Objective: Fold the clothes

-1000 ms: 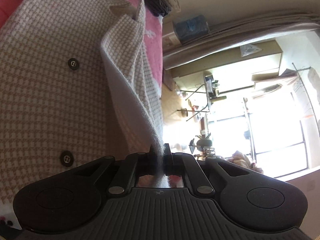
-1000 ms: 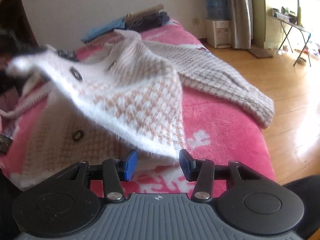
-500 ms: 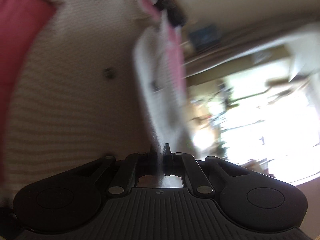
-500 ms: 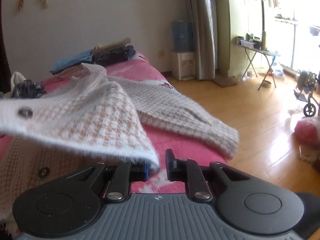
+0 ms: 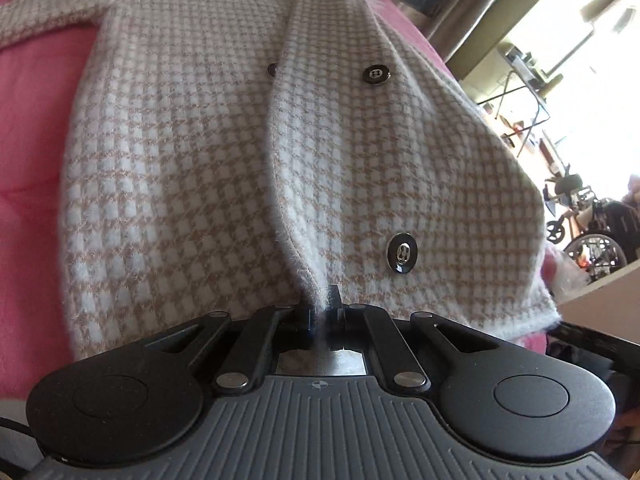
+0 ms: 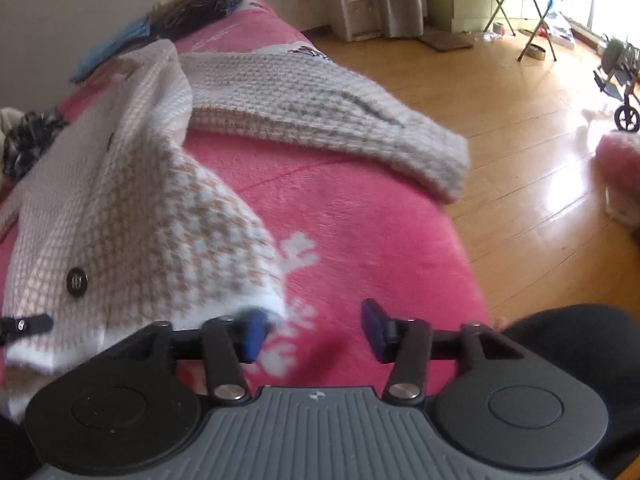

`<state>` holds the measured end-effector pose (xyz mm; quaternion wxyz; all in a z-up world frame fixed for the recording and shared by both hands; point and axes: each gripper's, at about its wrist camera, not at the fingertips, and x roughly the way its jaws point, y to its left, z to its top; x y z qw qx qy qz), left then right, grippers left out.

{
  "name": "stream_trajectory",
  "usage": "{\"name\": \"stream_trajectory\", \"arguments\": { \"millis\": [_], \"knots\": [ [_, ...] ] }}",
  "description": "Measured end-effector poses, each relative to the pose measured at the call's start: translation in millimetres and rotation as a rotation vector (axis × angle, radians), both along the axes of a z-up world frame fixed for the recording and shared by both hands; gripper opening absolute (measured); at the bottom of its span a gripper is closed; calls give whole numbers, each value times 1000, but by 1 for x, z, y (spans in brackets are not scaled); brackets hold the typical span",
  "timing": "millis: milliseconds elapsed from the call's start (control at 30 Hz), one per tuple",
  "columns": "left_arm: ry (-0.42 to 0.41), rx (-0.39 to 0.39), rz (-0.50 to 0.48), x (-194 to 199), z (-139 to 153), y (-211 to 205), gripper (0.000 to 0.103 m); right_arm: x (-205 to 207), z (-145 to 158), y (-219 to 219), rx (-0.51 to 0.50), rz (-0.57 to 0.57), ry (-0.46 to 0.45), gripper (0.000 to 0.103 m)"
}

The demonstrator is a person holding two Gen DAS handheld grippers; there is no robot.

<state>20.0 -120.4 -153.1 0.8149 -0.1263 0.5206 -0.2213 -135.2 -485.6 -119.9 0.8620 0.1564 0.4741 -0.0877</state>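
Lowered since a second ago, the cardigan's front panel (image 5: 400, 168) now lies closed over the cardigan (image 5: 168, 152) on the pink bed cover (image 6: 360, 220). Left gripper (image 5: 322, 312), lower centre, stays clamped on the panel's edge, guiding it flat; right gripper (image 6: 312, 330) is opening, its jaws empty, hem corner (image 6: 256, 304) just left of it.

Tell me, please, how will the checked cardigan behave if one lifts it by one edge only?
The cardigan will probably hang floppy: its front edge already folds softly where the left tool pinches it. The fuzzy knit likely grips well rather than slipping. The loose sleeve would probably trail behind.
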Motion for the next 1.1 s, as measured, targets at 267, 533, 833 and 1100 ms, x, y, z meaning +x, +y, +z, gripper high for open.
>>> {"name": "stream_trajectory", "arguments": {
  "millis": [267,533,833,1100],
  "knots": [
    [94,-75,48,-2,-10,13,3,-4,72,1,-252,30,-7,54],
    [180,-179,102,-2,-18,30,3,164,119,102,-147,280,-286,54],
    [250,-253,73,9,-30,36,3,416,44,217,-331,403,-210,54],
    [333,-320,64,21,-43,41,3,521,-24,247,-510,264,-170,54]
  ]
}}
